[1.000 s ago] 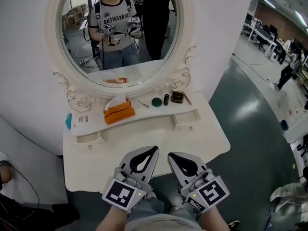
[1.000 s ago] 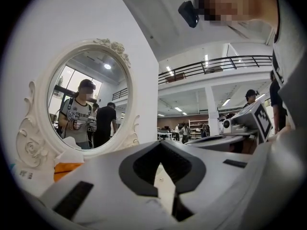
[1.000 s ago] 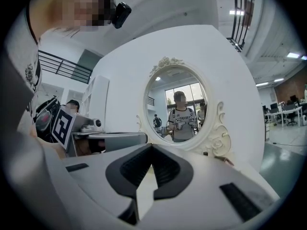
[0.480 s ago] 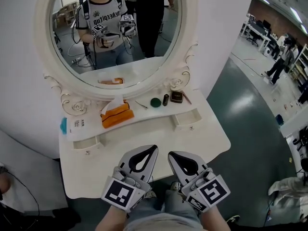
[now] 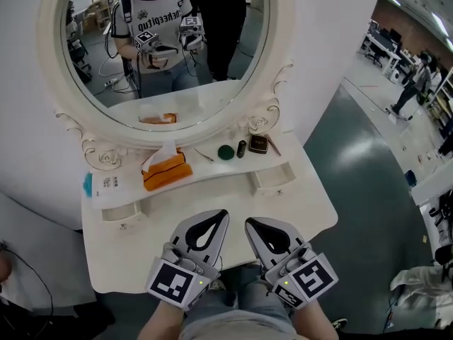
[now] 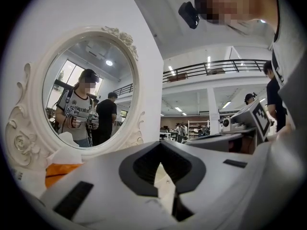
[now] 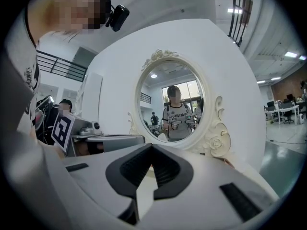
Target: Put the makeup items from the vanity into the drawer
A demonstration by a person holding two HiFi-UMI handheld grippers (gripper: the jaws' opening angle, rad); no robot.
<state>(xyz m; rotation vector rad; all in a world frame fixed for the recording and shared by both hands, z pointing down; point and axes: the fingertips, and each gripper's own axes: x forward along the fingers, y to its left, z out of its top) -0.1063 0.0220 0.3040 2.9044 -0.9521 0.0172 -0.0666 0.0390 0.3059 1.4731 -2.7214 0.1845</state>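
On the vanity's raised shelf, under the oval mirror (image 5: 163,48), the makeup items are sitting in a short row:
- round dark green compact (image 5: 226,152), lying flat near the middle;
- small dark tube (image 5: 242,148), standing just to its right;
- square brown compact (image 5: 259,144), lying next to the tube;
- thin stick (image 5: 274,146), lying slantwise at the row's right end;
- thin pale tool (image 5: 207,154), lying left of the green compact – too small to identify.

An orange tissue box (image 5: 166,174) is sitting further left on the same shelf, and a white pack with a blue edge (image 5: 106,186) is lying at the far left end.

A small drawer (image 5: 272,178) below the brown compact is looking pulled out, with nothing visible inside it; a second small drawer (image 5: 124,207) is showing at the left under the white pack.

I am holding both tools level over the near edge of the white vanity (image 5: 311,211), side by side and well apart from the items. My left gripper (image 5: 219,217) is keeping its jaws together at the tips, gripping nothing – my right gripper (image 5: 250,224) is likewise closed and empty.
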